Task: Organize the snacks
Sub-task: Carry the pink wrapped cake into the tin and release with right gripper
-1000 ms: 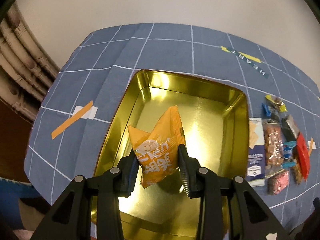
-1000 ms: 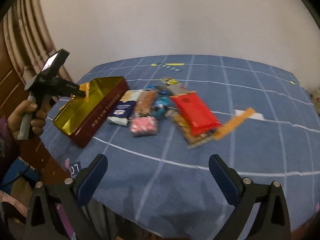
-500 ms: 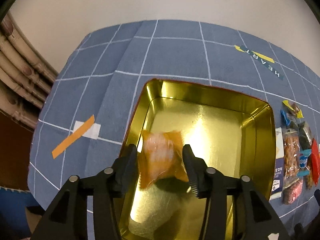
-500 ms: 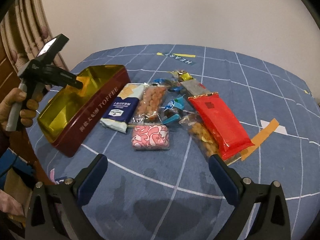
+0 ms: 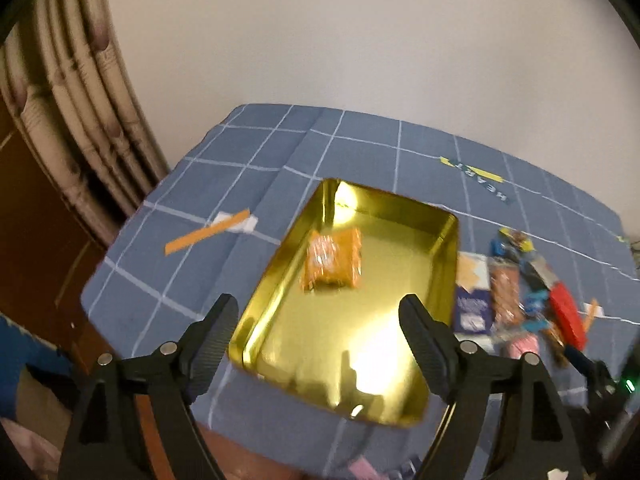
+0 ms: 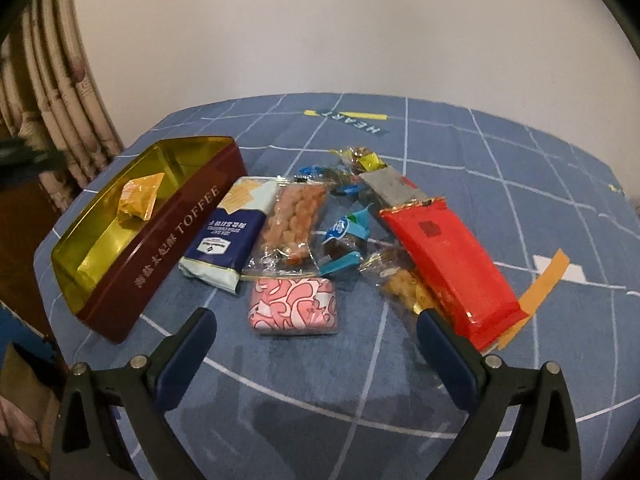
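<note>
An orange snack packet (image 5: 332, 262) (image 6: 138, 202) lies loose inside the gold-lined maroon toffee tin (image 5: 448, 264) (image 6: 172, 240). My left gripper (image 5: 316, 320) hangs above the tin's near end, its jaws opening with nothing between them. My right gripper (image 6: 316, 338) stands open just above the cloth, with a pink-and-white packet (image 6: 294, 308) lying right ahead of its fingers. Beside that lie a navy biscuit pack (image 6: 230, 236), a clear bag of peanuts (image 6: 294, 220), a blue-wrapped sweet (image 6: 344, 236) and a long red packet (image 6: 448, 268).
A blue grid-patterned cloth (image 6: 360, 392) covers the table. Orange tape strips lie at the cloth's left (image 5: 208, 232) and right (image 6: 546, 280). A curtain (image 6: 52, 92) hangs at the left. Further small wrapped sweets (image 6: 360, 160) sit behind the pile.
My left gripper let go of the orange packet, which dropped into the tin, and it pulled back and up with jaws spreading. My right gripper came closer to the snack pile.
</note>
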Demonstrator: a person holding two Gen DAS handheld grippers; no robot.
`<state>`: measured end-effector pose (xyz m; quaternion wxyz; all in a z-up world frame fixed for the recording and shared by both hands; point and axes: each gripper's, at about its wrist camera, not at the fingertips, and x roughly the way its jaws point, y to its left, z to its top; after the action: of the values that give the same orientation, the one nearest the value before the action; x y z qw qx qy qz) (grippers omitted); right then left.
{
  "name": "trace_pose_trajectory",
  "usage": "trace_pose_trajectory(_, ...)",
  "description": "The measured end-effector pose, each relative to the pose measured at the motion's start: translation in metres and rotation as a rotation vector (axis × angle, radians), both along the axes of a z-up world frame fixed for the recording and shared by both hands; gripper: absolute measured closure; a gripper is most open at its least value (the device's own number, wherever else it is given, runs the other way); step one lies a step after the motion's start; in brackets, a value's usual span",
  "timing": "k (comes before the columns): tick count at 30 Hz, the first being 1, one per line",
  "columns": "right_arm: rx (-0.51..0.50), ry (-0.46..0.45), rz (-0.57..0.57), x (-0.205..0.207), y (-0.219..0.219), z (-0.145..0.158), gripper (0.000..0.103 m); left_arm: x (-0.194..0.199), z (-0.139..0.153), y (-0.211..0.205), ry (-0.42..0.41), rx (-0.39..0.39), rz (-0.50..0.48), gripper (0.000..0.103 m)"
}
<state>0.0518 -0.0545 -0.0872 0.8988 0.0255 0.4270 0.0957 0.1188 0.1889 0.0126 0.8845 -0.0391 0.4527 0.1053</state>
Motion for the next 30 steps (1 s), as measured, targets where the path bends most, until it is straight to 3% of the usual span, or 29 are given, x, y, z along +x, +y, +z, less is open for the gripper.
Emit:
trace_pose_trajectory(4,-0.003,0.012,-0.003,0.006,0.004,-0.006,0.003,-0.031,0.006,0.0,-0.014,-0.007,0.05,0.024)
trace_pose_trajectory(9,-0.016,0.059,0.005,0.015,0.009,-0.018,0.021,-0.062,0.003,0.002,-0.021,0.012,0.115,0.024)
trace_pose_trajectory(11,-0.025,0.058,-0.001,0.016,0.009,-0.022,0.025,-0.073,0.0,0.001,-0.028,0.052,0.129,0.022)
trace_pose_trajectory(14,-0.059,0.041,0.031,0.015,0.015,-0.021,0.052,-0.081,-0.009,-0.001,-0.014,0.093,0.137,0.022)
trace_pose_trajectory(18,-0.042,0.063,0.042,0.011,0.01,-0.012,0.054,-0.089,-0.01,-0.001,-0.035,0.09,0.143,0.022)
trace_pose_trajectory(21,0.001,0.022,0.074,0.001,0.012,0.019,0.054,-0.088,-0.01,-0.005,-0.043,0.128,0.137,0.021)
trace_pose_trajectory(26,0.041,-0.059,0.209,0.014,0.051,0.079,0.054,-0.088,-0.009,0.0,-0.054,0.127,0.13,0.02)
trace_pose_trajectory(30,0.047,-0.059,0.295,0.043,0.096,0.094,0.054,-0.086,-0.011,0.007,-0.048,0.152,0.145,0.02)
